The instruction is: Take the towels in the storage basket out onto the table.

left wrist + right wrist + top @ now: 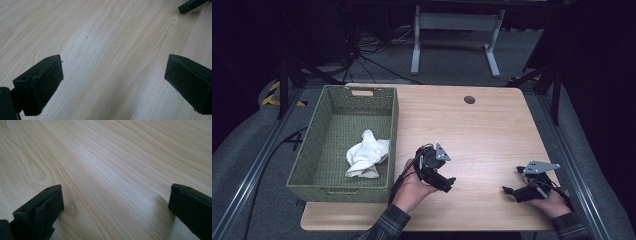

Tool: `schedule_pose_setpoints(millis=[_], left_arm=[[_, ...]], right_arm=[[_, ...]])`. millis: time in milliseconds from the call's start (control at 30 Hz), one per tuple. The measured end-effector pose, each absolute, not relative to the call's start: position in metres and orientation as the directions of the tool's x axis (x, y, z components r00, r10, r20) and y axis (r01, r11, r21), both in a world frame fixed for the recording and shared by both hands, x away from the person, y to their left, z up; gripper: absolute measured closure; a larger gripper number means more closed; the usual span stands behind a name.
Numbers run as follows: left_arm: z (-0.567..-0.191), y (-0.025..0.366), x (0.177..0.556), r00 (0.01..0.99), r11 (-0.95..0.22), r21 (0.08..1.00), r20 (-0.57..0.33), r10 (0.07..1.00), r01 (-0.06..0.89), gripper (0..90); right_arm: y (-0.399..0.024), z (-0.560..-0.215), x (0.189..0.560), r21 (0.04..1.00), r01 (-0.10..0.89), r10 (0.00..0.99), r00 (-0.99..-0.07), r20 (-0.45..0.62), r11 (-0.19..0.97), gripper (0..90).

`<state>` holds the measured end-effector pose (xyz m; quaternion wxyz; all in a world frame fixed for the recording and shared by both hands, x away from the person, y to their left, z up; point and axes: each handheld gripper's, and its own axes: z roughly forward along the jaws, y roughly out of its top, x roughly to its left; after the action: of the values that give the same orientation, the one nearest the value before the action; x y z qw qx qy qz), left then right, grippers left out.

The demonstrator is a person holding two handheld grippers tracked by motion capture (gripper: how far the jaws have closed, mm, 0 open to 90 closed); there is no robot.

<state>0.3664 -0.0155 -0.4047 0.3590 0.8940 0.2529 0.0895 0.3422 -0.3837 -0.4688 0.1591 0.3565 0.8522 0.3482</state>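
Both grippers, left (pixel 451 183) and right (pixel 510 191), hover spread and empty over bare table (pixel 492 125). The white cloth (pixel 367 159) lies in the basket (pixel 312 165), left of the left gripper; probably finished, so withdrawing comes next.

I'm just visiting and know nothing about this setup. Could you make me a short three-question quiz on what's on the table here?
1. True or false: the white cloth lies inside the green basket.
2. The left gripper has its jaws: A) open, B) shut on the cloth.
3. Fill in: the right gripper is above bare ____.

Key: 1 true; 2 A; 3 wood, the table.
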Motion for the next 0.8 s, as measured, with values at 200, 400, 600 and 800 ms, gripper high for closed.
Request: schedule_pose_setpoints(millis=[200,400,600,800], left_arm=[[-0.397,-0.014,0.367,0.856,-0.615,0.684,-0.028,0.516,0.392,2.4],[-0.391,-0.014,0.37,0.866,-0.62,0.687,-0.026,0.499,0.378,2.5],[-0.388,-0.011,0.373,0.87,-0.626,0.684,-0.028,0.492,0.375,2.5],[-0.383,-0.008,0.377,0.869,-0.623,0.685,-0.029,0.493,0.376,2.6]], right_arm=[[-0.384,-0.469,0.342,0.707,0.497,0.719,-0.694,-0.024,0.503,0.0],[-0.384,-0.469,0.342,0.706,0.498,0.72,-0.694,-0.025,0.504,0.0],[-0.384,-0.469,0.343,0.706,0.498,0.72,-0.694,-0.024,0.504,0.0],[-0.383,-0.469,0.343,0.706,0.498,0.72,-0.694,-0.024,0.504,0.0]])
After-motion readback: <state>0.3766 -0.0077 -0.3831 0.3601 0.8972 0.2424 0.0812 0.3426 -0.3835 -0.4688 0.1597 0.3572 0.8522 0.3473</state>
